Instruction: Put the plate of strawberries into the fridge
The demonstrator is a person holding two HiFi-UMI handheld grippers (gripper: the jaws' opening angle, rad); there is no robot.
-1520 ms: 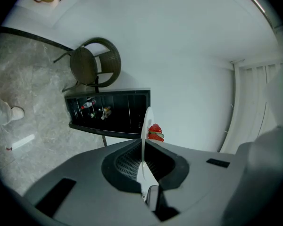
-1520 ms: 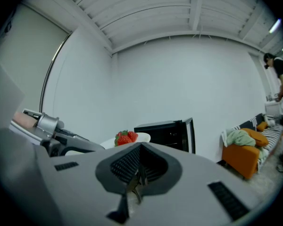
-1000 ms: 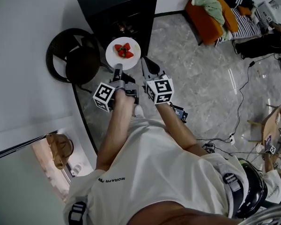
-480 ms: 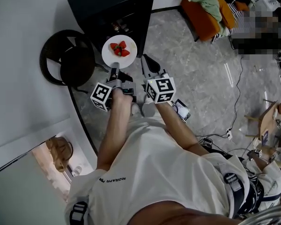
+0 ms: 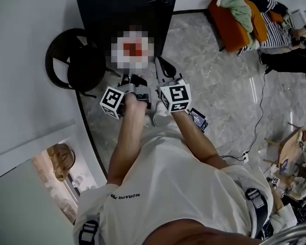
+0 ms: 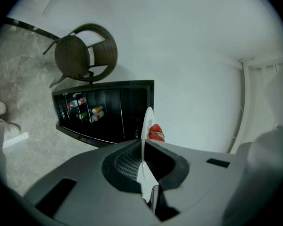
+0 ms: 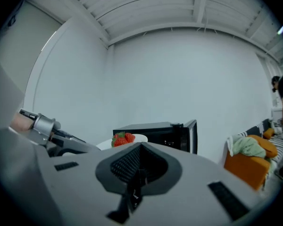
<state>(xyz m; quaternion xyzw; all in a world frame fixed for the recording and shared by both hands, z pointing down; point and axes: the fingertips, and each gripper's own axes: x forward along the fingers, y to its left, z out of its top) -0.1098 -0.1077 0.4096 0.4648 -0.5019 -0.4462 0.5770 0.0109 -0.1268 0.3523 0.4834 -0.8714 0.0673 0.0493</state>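
**Left gripper view: plate (image 6: 145, 173) clamped edge-on before the fridge (image 6: 108, 108)**

We see the left gripper (image 6: 143, 160) with its jaws pressed on the rim of the white plate, which stands as a thin upright line in the middle of the frame. The strawberries (image 6: 155, 132) sit just right of that line. Behind the plate, left of centre, is the black fridge with bottles (image 6: 82, 109) on its shelves. A wicker chair (image 6: 82, 55) stands in the upper left.

In the right gripper view we find the right gripper (image 7: 140, 166) with its jaws together and nothing between them. Past it, left of centre, are the plate and berries, with the fridge and its open door behind them. An orange sofa (image 7: 247, 166) is at the right edge.

In the head view both grippers are side by side in the middle of the frame. The plate is ahead of the left one, in the upper middle of the frame against the dark front of the fridge, though it is blurred there. We cannot tell whether it has passed the door line.
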